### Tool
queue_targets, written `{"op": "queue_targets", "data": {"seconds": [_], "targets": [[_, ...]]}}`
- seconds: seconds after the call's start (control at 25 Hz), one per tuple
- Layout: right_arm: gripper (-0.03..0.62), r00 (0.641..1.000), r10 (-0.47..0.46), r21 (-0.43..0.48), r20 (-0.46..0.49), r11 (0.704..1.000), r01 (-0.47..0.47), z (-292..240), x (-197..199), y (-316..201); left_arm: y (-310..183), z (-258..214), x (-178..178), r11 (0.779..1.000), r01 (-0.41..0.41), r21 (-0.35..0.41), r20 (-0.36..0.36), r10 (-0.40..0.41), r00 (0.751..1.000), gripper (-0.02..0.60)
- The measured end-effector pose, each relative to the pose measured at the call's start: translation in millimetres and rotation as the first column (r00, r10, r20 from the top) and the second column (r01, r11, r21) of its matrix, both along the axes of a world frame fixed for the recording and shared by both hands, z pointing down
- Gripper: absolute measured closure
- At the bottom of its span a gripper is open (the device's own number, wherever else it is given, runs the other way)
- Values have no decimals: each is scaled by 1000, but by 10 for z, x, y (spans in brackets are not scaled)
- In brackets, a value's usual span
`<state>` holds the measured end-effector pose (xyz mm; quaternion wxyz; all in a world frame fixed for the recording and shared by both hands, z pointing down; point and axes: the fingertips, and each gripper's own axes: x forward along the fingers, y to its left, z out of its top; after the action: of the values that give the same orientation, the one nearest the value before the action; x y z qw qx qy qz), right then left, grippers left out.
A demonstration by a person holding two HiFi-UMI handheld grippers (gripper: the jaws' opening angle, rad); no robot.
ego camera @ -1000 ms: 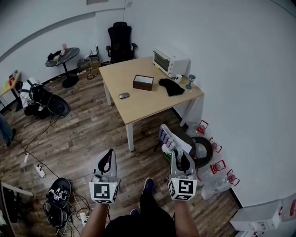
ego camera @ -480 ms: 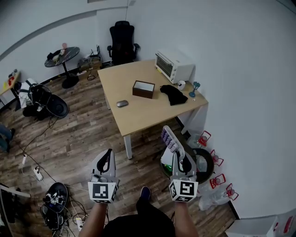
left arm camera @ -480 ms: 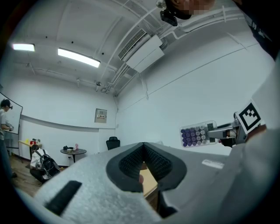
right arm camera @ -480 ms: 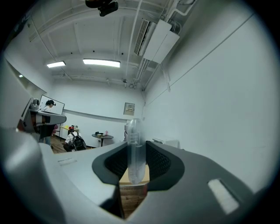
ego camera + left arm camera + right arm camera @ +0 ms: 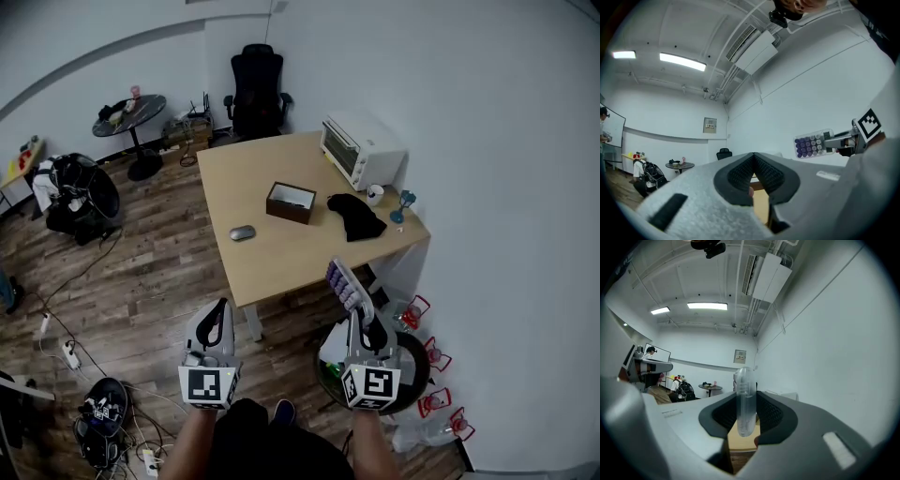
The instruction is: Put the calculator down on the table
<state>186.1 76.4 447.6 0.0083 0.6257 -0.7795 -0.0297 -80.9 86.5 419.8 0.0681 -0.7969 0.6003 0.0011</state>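
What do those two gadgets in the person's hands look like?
The left gripper and right gripper match: pale grey, speckled shells that taper to two jaws lined with dark ribbed pads. At the rear, each carries a cube printed with black-and-white square markers. No cables show. The forearms are unsleeved.

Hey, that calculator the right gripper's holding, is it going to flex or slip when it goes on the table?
Probably stiff: the calculator sticks straight out of the right gripper without drooping. Its clear plastic case looks light and perhaps slippery, so laid flat on the table it may slide, not roll.
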Motion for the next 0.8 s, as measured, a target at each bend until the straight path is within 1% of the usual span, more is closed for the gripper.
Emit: {"op": "queue_targets", "data": {"seconds": [0.12,0.36,0.56,0.68,0.8], "targets": [[484,1000,-7,-5,-9,1000,7,17,7,-289,-322,45,-9,1000,9,-6,-9,-9,1000,586],[484,1000,1,-26,-13,1000,-1,156,-96,-976,-1063,171,-107,1000,-5,-20,-6,5,1000,586],[484,1000,14,-15,-16,1000,-15,121,-266,-1694,-1879,151,-244,999,-37,-18,1,37,999,587],[484,1000,21,-8,-16,1000,-21,50,-422,-2127,-2346,86,-388,998,-70,-12,-16,69,997,587],[484,999,35,-5,-19,999,-36,13,-604,-2512,-2756,6,-544,996,-94,-7,-6,94,996,586]]}}
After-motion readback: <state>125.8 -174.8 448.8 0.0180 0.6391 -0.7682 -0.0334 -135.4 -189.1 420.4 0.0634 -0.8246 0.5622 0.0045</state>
